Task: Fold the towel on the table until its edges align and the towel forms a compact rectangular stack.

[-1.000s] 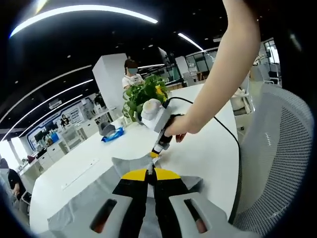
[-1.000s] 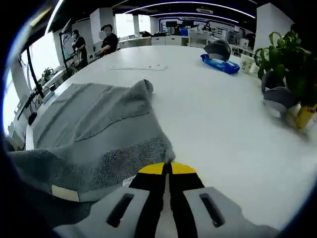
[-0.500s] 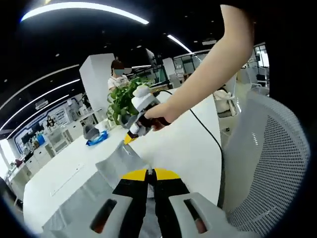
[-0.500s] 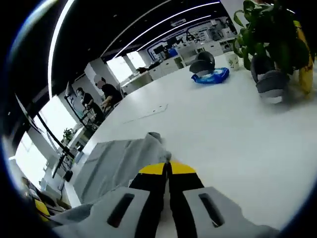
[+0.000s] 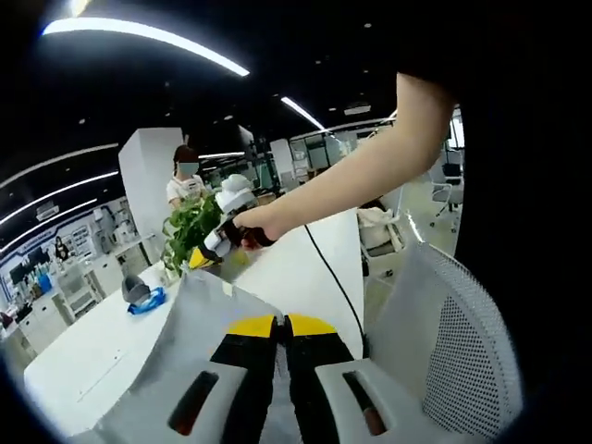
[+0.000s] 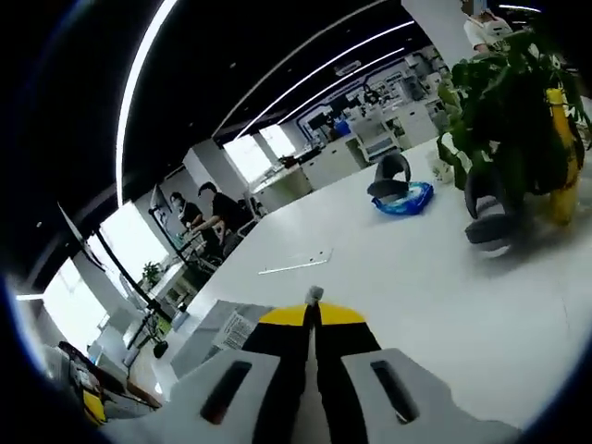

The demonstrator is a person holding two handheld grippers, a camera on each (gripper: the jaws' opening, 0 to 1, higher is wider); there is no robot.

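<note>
Towel (image 5: pixel 190 347) is up off the worktop (image 6: pixel 435 305) right now, grey cloth hanging in a sheet between my two claws. My left claw (image 5: pixel 280 324) has its jaws pinched together on one corner, with the fabric spreading out from the yellow tips toward the left of that view. My right claw (image 6: pixel 313 314) is pinched down too, jaws tight together with a little nub of grey towel poking out at the tips. From the left gripper view I can see that same right claw out ahead, held in a hand (image 5: pixel 250 225) at the top of the lifted cloth.

So I'd call this the carry-over part of a fold: two corners of one edge are gripped and raised, and the rest of the towel trails down toward the near edge of the worktop, where a lighter folded bit with a label (image 6: pixel 239 330) shows. How many folds are already in, I can't tell.

Next move, as I read it: bring both claws across and down together, lay the held edge on the opposite edge, and keep both corners level so the sides line up. Only let go once the cloth is flat.

Potted plant (image 6: pixel 518 129) and a blue thing (image 6: pixel 407 200) sit well apart toward the far side, so plenty of room.
</note>
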